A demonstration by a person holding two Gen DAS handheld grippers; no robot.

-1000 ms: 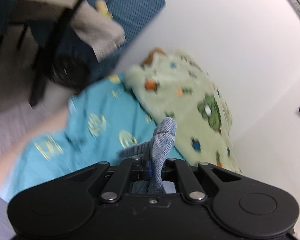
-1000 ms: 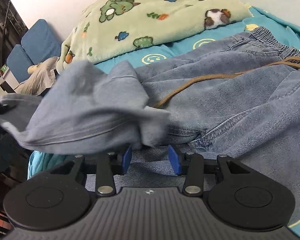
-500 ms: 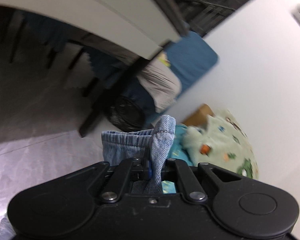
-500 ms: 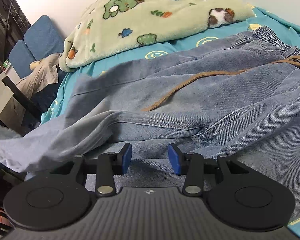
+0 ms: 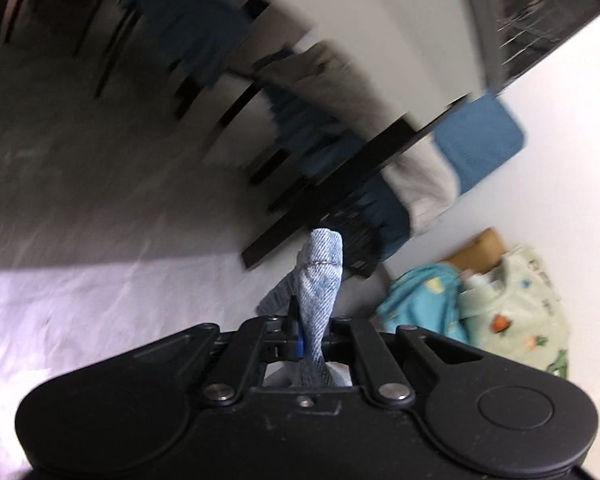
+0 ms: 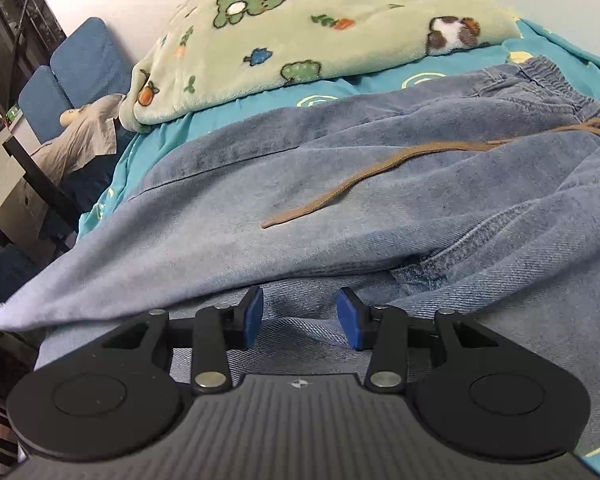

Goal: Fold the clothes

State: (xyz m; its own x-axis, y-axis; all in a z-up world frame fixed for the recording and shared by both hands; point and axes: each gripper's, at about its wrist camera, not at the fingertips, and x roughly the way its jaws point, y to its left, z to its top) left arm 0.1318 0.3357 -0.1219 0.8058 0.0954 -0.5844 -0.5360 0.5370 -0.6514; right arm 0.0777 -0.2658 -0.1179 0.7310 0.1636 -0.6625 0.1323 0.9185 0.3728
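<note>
Light blue jeans (image 6: 340, 184) with an elastic waist and a brown drawstring (image 6: 340, 196) lie spread on the teal bed sheet (image 6: 380, 88). One leg stretches taut off to the left. My left gripper (image 5: 314, 336) is shut on the hem of that jeans leg (image 5: 320, 276) and holds it out beyond the bed, over the floor. My right gripper (image 6: 300, 316) is open, its blue pads (image 6: 254, 316) resting low on the denim near the crotch seam, holding nothing.
A green cartoon blanket (image 6: 320, 28) is heaped at the head of the bed. A blue chair (image 6: 80, 68) with grey clothing (image 6: 80, 140) and a dark-legged desk (image 5: 340, 184) stand left of the bed. Grey floor (image 5: 80, 200) lies beyond.
My left gripper has swung away from the bed with the hem, pulling the bunched leg out straight and taut. The right gripper has stayed open in place on the jeans.
</note>
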